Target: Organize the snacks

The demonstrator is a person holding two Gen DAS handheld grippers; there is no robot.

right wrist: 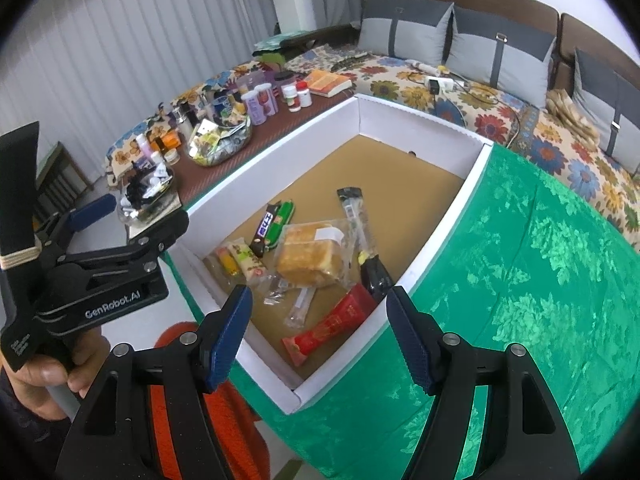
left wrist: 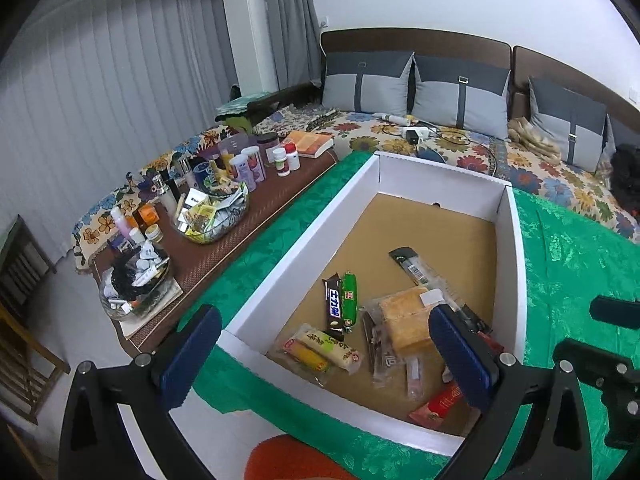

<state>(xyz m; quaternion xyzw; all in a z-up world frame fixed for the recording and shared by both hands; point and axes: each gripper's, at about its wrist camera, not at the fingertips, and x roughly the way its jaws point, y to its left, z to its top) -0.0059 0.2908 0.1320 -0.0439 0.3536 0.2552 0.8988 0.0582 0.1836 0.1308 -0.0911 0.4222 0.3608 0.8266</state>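
- A big white cardboard box with a brown floor sits on a green shiny cloth; all the snacks lie flat inside it, at the near end
- A soft yellow cake slice in a clear bag lies in the middle of the pile; a dark brown chocolate bar with white letters and a green wrapped stick lie side by side, touching
- A long red packet with gold writing lies closest to the near wall; a pale packet with a yellow corn picture lies by the left corner; a long clear packet with a black top points toward the far end, and its near end goes under the cake bag
- The left gripper has its 2 blue pads wide apart and holds nothing; in the left wrist view the snack pile shows between the pads; a hand grips its black handle
- The right gripper is also spread wide and holds nothing; it hangs over the near corner of the box, and the red packet shows just past the pads, not touching them
- A brown mat beside the box holds bottles and 2 clear bowls of small things
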